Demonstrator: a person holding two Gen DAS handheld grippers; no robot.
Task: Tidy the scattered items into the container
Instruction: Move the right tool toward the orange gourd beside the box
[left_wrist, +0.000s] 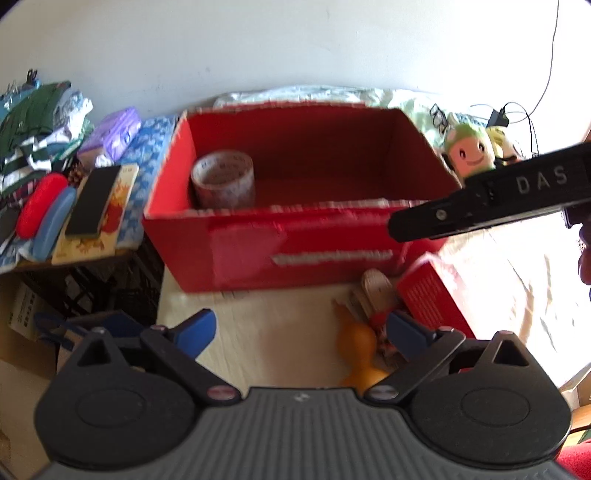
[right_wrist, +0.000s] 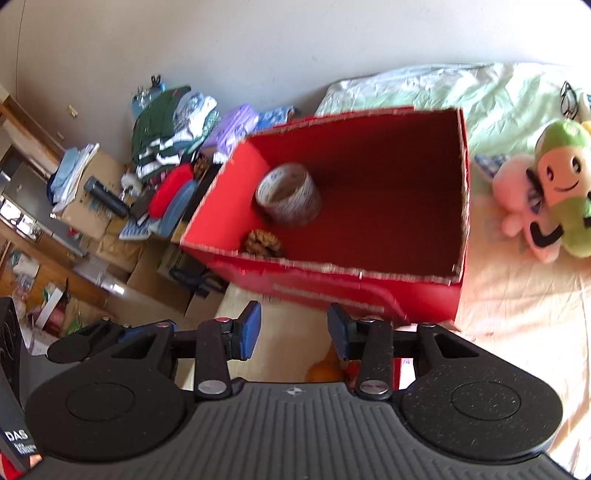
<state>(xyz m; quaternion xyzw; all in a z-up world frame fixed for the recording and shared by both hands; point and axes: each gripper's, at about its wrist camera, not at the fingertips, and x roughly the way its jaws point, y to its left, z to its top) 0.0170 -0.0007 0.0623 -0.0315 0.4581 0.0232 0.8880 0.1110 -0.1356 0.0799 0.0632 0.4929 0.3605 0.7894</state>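
Observation:
A red cardboard box (left_wrist: 280, 243) (right_wrist: 369, 291) sits open on the bed. Inside it lie a roll of clear tape (left_wrist: 224, 181) (right_wrist: 288, 194) and a pine cone (right_wrist: 261, 243). In front of the box lie an orange gourd-shaped toy (left_wrist: 358, 350) (right_wrist: 325, 371), a small red carton (left_wrist: 432, 295) and some pale wooden pieces (left_wrist: 373, 288). My left gripper (left_wrist: 301, 330) hangs open above the sheet before the box, holding nothing. My right gripper (right_wrist: 293, 330) is open and empty too, just short of the box's near wall. The right gripper's black body (left_wrist: 487, 199) crosses the left wrist view at the right.
Plush toys (right_wrist: 554, 192) (left_wrist: 469, 151) lie on the bed right of the box. Left of it a side surface carries folded clothes (right_wrist: 166, 129), a red case (left_wrist: 40, 201), a blue case (left_wrist: 53, 221) and a book (left_wrist: 99, 210). Cardboard boxes (right_wrist: 107, 206) crowd the floor.

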